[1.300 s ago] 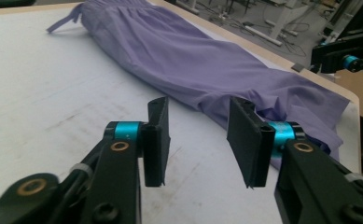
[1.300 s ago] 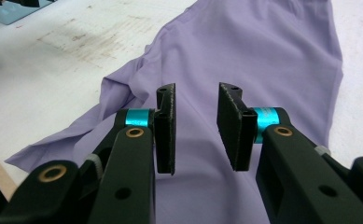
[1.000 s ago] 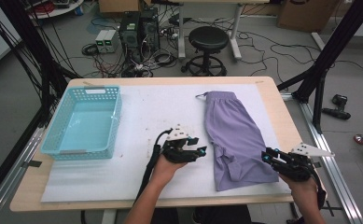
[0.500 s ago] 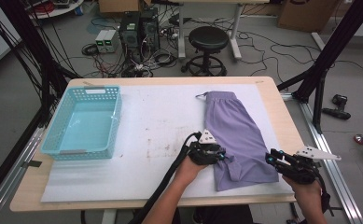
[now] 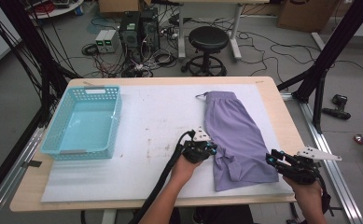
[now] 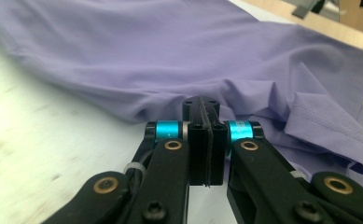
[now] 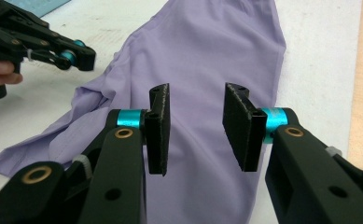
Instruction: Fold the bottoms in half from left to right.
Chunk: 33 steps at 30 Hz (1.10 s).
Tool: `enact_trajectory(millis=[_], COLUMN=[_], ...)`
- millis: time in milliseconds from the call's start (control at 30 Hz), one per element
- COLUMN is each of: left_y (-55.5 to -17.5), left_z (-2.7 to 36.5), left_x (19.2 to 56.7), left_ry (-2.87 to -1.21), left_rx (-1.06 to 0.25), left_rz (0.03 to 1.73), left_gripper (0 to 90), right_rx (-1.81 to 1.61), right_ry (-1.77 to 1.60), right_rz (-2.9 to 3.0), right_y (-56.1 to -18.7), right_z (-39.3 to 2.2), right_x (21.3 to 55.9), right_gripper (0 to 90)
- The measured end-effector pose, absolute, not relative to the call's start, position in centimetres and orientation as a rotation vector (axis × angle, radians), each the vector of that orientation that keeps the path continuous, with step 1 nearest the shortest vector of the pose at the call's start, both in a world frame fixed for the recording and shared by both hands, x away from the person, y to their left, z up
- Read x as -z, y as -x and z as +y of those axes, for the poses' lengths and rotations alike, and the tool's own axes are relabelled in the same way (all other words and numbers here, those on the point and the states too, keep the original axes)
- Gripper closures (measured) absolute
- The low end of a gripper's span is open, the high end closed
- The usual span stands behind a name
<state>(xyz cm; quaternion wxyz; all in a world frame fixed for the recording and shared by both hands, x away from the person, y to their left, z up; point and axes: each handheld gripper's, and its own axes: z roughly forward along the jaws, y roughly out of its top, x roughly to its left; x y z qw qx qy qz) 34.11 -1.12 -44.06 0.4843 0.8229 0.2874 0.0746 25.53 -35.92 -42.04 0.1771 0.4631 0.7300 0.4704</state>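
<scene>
The purple shorts (image 5: 237,140) lie flat on the table (image 5: 272,91), laid out as if for folding. The left tool (image 5: 212,150) has just closed its jaws at the shorts' left edge, apparently pinching a fold of cloth there. The right tool (image 5: 271,160) waits at the bottom right corner, jaws partly open, nothing between them.

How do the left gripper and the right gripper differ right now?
The left gripper has its jaws closed together, having just been closing, at the left edge of the purple shorts; the right gripper has its jaws apart with nothing between them. The left sits at the shorts' wrinkled edge; the right sits at their near right corner. Both are black with blue rollers.
</scene>
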Motion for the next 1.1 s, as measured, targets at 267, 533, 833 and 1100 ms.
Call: enact_trajectory(millis=[267,533,833,1100], left_y=[-34.0,-33.8,-33.7,-33.9], left_z=[-3.1,-4.3,-1.7,2.7], left_x=[44.5,45.6,44.4,44.9], left_ry=[-1.99,-2.126,-2.02,-2.038], left_rx=[-0.115,-0.202,-0.163,-0.216], left_rz=[0.661,0.663,0.698,0.832], left_gripper=[63.3,88.5,89.1,85.1], right_rx=[-1.333,-1.331,-1.335,-1.332], right_ry=[-1.323,-1.326,-1.336,-1.338], right_rz=[2.065,2.068,2.057,2.053], right_y=[-25.6,-25.6,-25.5,-25.4], right_z=[-35.8,-35.9,-36.1,-36.1], right_x=[42.0,42.2,42.2,42.2], right_gripper=[62.1,62.0,61.9,61.5])
